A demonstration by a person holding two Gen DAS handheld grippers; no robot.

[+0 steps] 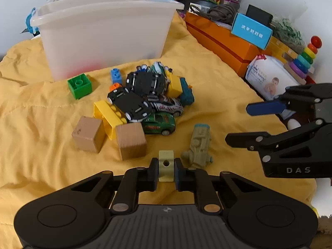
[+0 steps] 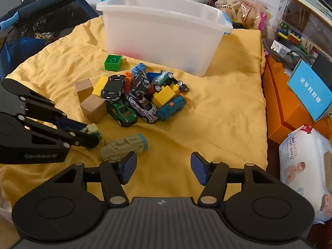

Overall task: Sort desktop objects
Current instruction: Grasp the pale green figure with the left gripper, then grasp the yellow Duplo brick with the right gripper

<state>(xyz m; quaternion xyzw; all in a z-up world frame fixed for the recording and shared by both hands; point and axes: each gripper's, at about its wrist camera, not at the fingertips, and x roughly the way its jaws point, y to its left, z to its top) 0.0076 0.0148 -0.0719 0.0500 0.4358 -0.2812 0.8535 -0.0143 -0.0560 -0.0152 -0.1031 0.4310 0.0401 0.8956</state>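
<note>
The pale block (image 1: 166, 169) is clamped in the left gripper (image 1: 166, 171), low over the cloth (image 1: 217, 95). The right gripper (image 2: 164, 167) is spread wide, holding nothing. The pile of cars (image 1: 145, 97) lies outside the bin (image 1: 108, 35); sorting seems barely begun.

At the lower centre of the frame, a pale yellow-green block (image 1: 165, 168) with a round hole is clamped between the fingers of the left tool (image 1: 166, 171). Just right of it, a beige toy vehicle (image 1: 198, 146) is seen lying on the yellow cloth (image 1: 41, 112). At the right edge, the right tool (image 1: 236, 124) is seen with its fingers spread. A heap of toy cars (image 1: 145, 99) and bricks is piled mid-frame, with two wooden cubes (image 1: 130, 141) at its lower left. A white bin (image 1: 103, 35) is placed at the upper left.
</note>
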